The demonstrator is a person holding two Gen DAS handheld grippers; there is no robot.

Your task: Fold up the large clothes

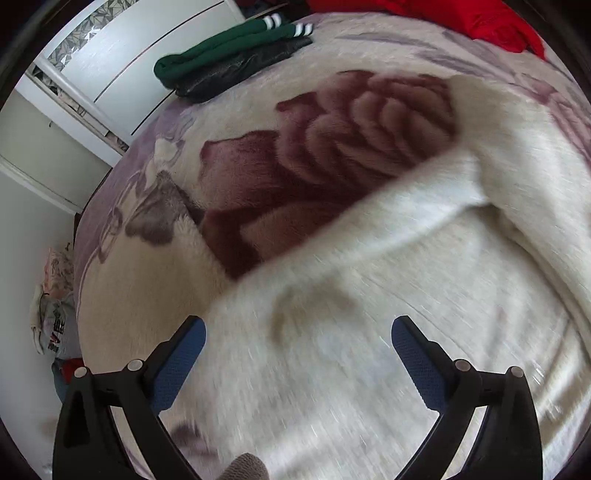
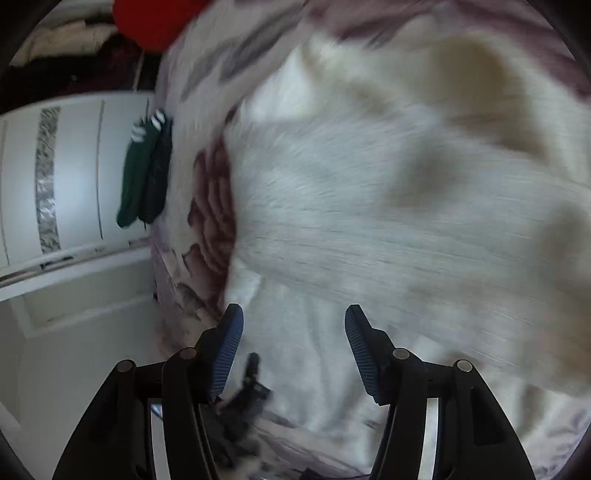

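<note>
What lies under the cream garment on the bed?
The cream garment lies on a floral blanket, whose dark rose print shows beside it. Whatever lies under the garment itself is hidden.

White wardrobe beside the floral-blanketed bed — pale walls.

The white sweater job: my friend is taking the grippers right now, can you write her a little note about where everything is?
Left gripper: open, holding nothing, over the white sweater.
Right gripper: open, holding nothing, also over the sweater.
The sweater lies loose and rumpled on the flowered blanket, one sleeve thrown across it. Both views are blurred.
Done: a green top and a black one lie folded at the far edge of the bed.
Left: smooth out the sweater, fold it, then probably the red garment.
</note>
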